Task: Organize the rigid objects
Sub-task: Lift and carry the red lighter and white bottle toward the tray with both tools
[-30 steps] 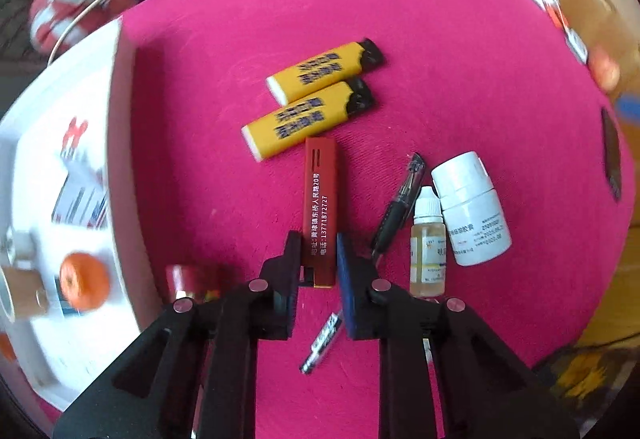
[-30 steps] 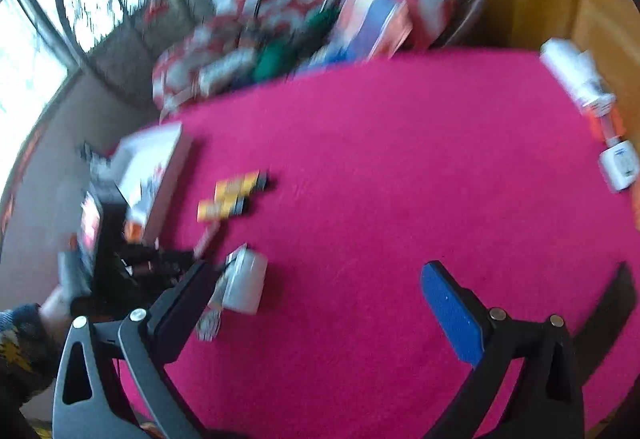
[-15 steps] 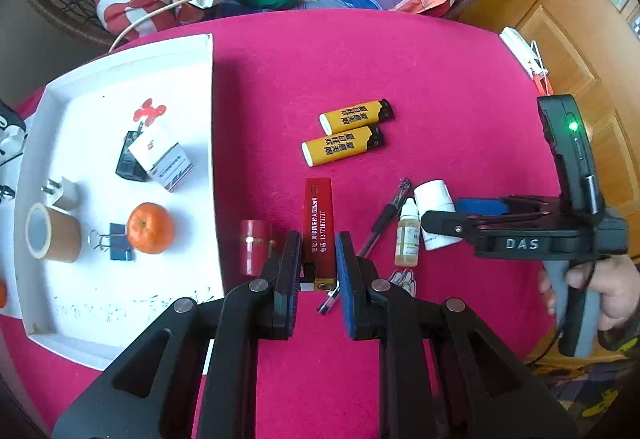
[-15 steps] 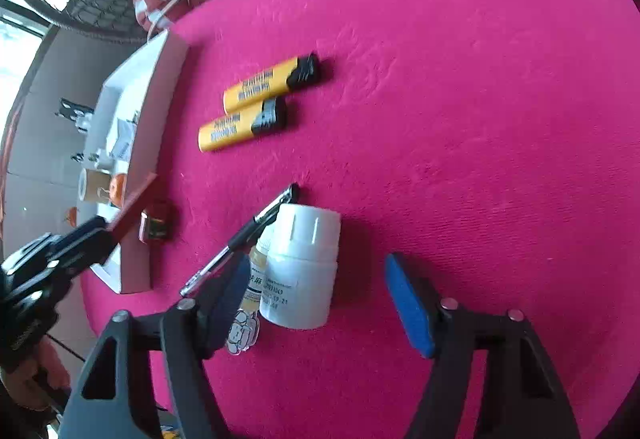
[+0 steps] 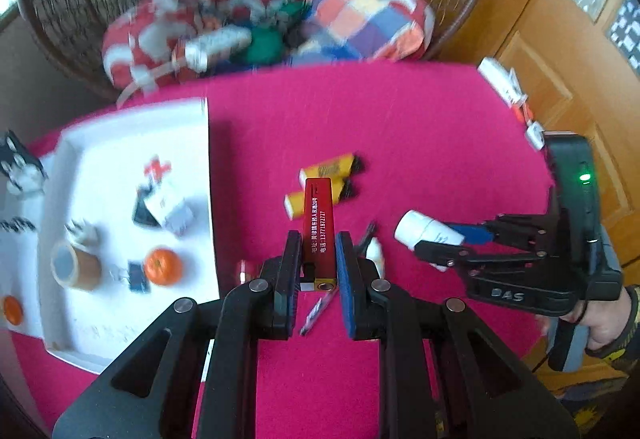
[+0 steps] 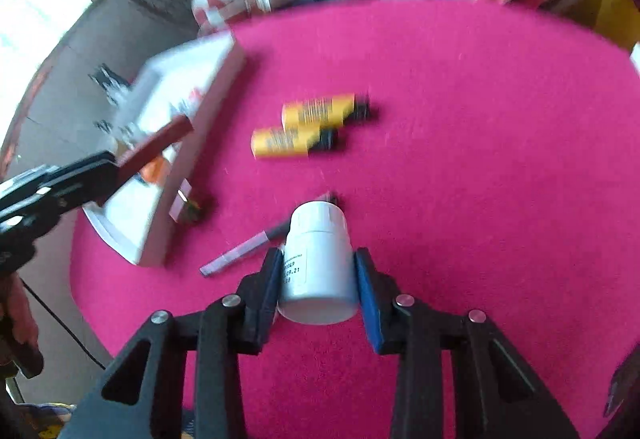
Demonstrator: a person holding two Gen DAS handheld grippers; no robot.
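Left claw [image 5: 318, 267] clamping narrow on red lighter [image 5: 319, 223], holding it lifted off pink tabletop [image 5: 420, 143], lighter pointing away toward two yellow lighters [image 5: 320, 185] lying side by side. Right claw [image 6: 318, 279] just been closing, pads now pressing both sides of white bottle [image 6: 318, 263], bottle tilted, cap end pointing away. Pen [image 6: 256, 245] lying on tabletop just left of bottle. White tray [image 5: 120, 159] sitting at left, holding orange [image 5: 163, 266], tape roll [image 5: 76, 270], small box [image 5: 168, 209].
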